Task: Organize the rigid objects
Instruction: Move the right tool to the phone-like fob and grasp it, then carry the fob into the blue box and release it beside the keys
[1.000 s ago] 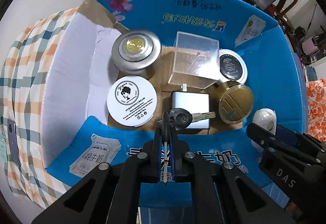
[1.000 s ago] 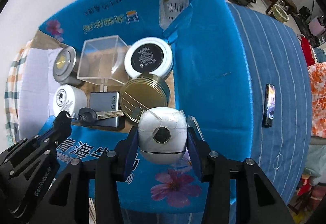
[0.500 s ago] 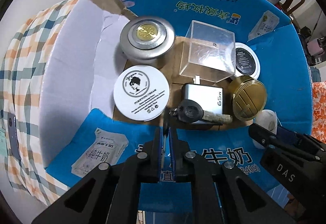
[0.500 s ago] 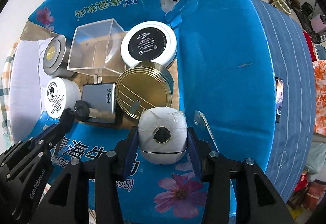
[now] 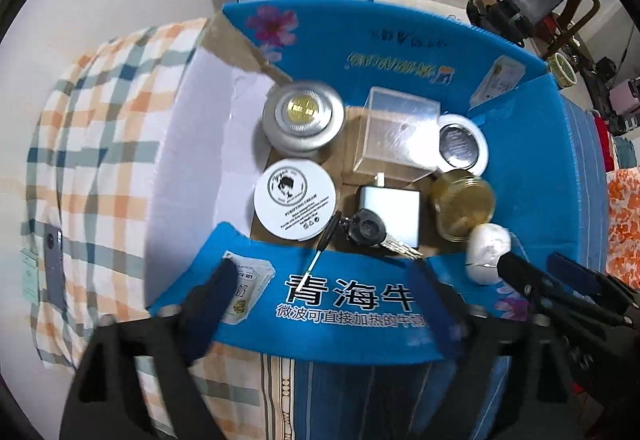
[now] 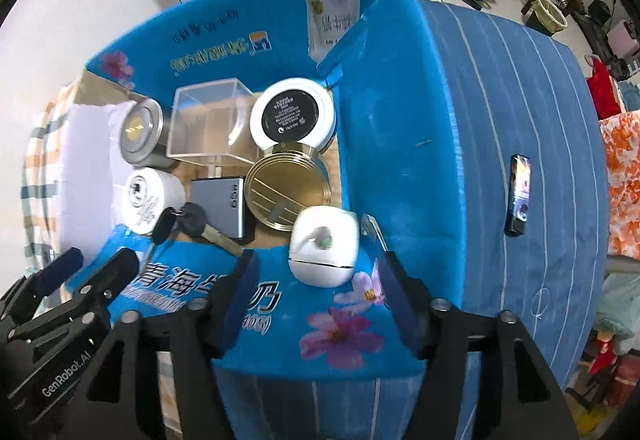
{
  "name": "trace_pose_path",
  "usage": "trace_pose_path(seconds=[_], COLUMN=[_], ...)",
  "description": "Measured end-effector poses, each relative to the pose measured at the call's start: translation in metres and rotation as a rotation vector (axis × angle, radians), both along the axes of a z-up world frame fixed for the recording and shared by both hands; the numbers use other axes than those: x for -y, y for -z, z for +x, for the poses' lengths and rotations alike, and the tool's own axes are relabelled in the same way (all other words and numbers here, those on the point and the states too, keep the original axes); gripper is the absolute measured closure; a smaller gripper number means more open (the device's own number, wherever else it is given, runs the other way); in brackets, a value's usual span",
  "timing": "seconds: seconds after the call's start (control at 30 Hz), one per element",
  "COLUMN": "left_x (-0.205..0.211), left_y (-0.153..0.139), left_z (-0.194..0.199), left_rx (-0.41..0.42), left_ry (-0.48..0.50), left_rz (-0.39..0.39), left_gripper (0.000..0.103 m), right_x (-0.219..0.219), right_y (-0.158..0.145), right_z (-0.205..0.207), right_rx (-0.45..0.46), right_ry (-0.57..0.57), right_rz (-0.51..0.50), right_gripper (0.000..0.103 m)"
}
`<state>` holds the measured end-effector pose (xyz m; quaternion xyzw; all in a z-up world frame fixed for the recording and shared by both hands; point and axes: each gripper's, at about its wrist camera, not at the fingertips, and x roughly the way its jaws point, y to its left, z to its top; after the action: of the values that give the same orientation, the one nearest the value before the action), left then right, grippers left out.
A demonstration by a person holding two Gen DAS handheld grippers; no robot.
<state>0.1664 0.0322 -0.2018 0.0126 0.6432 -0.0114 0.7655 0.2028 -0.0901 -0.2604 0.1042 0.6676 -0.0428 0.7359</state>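
Inside the blue box (image 5: 420,52), at the middle of both views, sit the sorted things: a silver tin (image 5: 303,118) at 11 o'clock of the floor, a clear cube (image 5: 398,134) just right of it, a black-topped jar (image 5: 460,144) at 2 o'clock, a white cream jar (image 5: 294,199) at 8 o'clock, a grey charger (image 5: 394,210) beside that, and a gold tin (image 5: 462,204) at 4 o'clock, overlapping the black-topped jar's edge. Keys (image 5: 366,230) lie across the charger's near corner, with one key hanging over the box's near wall. At 5 o'clock a white ball (image 6: 324,252) rests on the near wall's rim, touching the gold tin in the right view. Both tools stand released: the left gripper (image 5: 320,296) has its fingers spread wide over the near wall and holds nothing, and the right gripper (image 6: 316,304) is likewise parted, its fingers on either side of the ball without touching it. On the striped blue cloth (image 6: 520,88) at 3 o'clock lies a phone (image 6: 519,194), well apart from the box; checked cloth (image 5: 100,144) lies at 9 o'clock.
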Motion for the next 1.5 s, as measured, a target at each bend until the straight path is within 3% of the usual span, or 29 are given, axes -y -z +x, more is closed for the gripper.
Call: trace_pose_path(seconds=[0.1,0.27,0.43,0.7,0.97,1.07,1.1,1.27,1.33,1.5], left_x=[0.008,0.027,0.054,0.097,0.115,0.115,0.115,0.118,0.118,0.118], left_y=[-0.020,-0.047,-0.043,0.006,0.034,0.037,0.037,0.036,0.035,0.029], left_z=[0.001,0.006,0.017,0.033,0.032,0.033,0.033,0.036,0.036,0.035], left_rx=[0.031,0.082,0.094,0.029,-0.019,-0.025,-0.027,-0.026,-0.026,-0.018], left_ry=[0.011,0.036,0.056,0.076,0.059,0.050,0.049,0.049,0.052,0.071], left_rz=[-0.006,-0.032,-0.044,-0.055,-0.051,-0.050,-0.049,-0.044,-0.047,-0.039], left_gripper=[0.007,0.007,0.007,0.007,0.007,0.007,0.007,0.007,0.007,0.007], right_x=[0.013,0.045,0.095,0.176,0.200,0.202,0.202,0.200,0.197,0.183], right_y=[-0.017,-0.048,-0.057,0.014,0.085,0.107,0.116,0.114,0.111,0.103], right_z=[-0.007,-0.016,-0.020,-0.014,0.007,0.013,0.014,0.015,0.016,0.018], right_rx=[0.025,0.086,0.110,-0.008,-0.110,-0.155,-0.182,-0.164,-0.170,-0.175], right_ry=[0.019,0.086,0.189,0.348,0.337,0.329,0.329,0.332,0.327,0.328], right_rz=[0.027,0.027,-0.047,-0.081,-0.096,-0.091,-0.077,-0.082,-0.087,-0.085], right_gripper=[0.018,0.017,0.017,0.017,0.019,0.032,0.042,0.051,0.073,0.076])
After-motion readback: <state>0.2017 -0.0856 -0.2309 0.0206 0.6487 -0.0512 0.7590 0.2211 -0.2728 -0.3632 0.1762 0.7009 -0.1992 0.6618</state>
